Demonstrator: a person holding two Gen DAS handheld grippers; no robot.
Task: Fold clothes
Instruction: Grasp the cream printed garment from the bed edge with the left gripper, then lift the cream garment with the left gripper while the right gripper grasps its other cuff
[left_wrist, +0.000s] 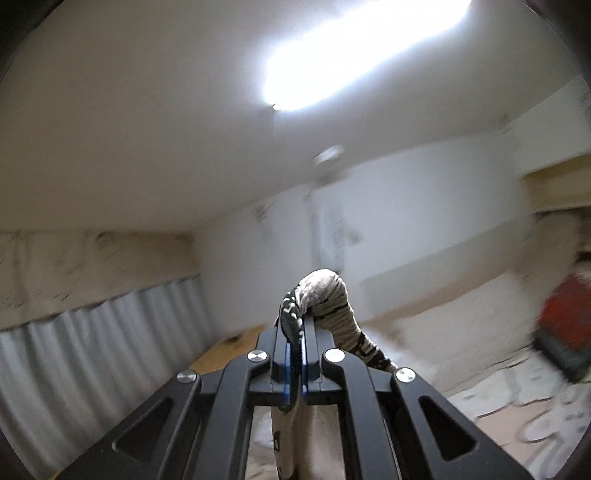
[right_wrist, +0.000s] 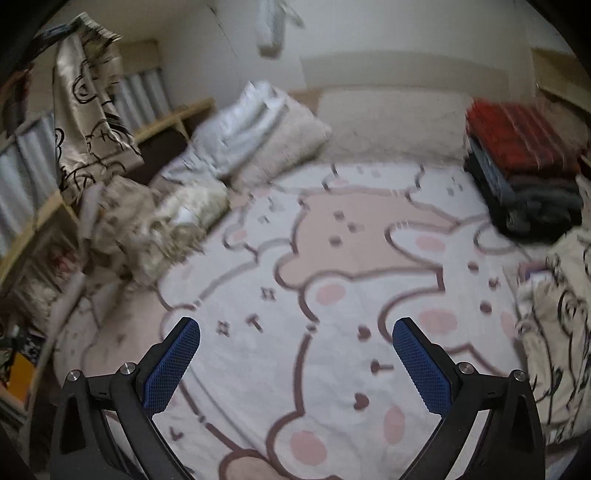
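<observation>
My left gripper (left_wrist: 295, 332) is shut on a beige garment with black cartoon line drawings (left_wrist: 328, 295); the cloth bulges over the fingertips and hangs down below the jaws. The gripper is raised high, pointing toward the ceiling and far wall. The same garment (right_wrist: 88, 110) shows in the right wrist view, hanging in the air at the upper left. My right gripper (right_wrist: 295, 354) is open and empty, held above the bed sheet with a pink and white bear print (right_wrist: 332, 258). Another beige printed garment (right_wrist: 557, 332) lies at the bed's right edge.
A stack of folded clothes, red plaid on top of dark ones (right_wrist: 524, 166), sits at the bed's far right. Pillows and a folded quilt (right_wrist: 258, 129) lie at the far left, with a crumpled blanket (right_wrist: 155, 225) nearby. A wooden bed rail (right_wrist: 166, 122) runs along the left.
</observation>
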